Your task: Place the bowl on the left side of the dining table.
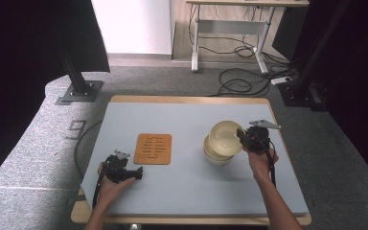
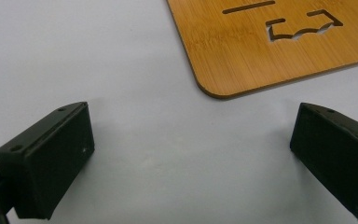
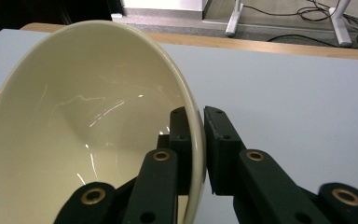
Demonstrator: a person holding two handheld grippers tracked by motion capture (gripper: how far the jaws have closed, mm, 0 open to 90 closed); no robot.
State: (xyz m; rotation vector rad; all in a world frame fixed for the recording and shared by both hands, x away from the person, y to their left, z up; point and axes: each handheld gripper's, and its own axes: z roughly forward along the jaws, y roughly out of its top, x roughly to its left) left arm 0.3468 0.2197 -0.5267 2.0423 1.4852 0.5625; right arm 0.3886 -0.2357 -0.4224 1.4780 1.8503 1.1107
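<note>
Right gripper: the right gripper (image 3: pixel 195 140) is pinching the rim of the top bowl (image 3: pixel 88 130), one jaw inside the wall, one outside, and the bowl is tipped up on edge in the right gripper view.
Top bowl: in the high view it sits tilted above the lower bowl (image 1: pixel 215 156), lifted off the stack or very nearly so; I cannot tell whether the two touch at the near side.
Left gripper: the left gripper (image 2: pixel 186 154) is spread wide with nothing between its jaws, resting low over the tabletop (image 1: pixel 187 120) at the near left.
Done so far: by my read, the grip on the top bowl is made and the bowl is separating from its partner.
Left to do: my guess is that the bowl gets carried over and set down, likely on the bamboo trivet (image 1: pixel 153 148); nothing is on the trivet yet.
Surroundings: the trivet lies flat mid-tabletop, its corner just ahead of the left gripper; a desk and loose cables sit on the floor beyond.
In the way: the stretch between bowls and trivet is bare; the only risk I see is the tipped bowl slipping from a thin rim pinch.
</note>
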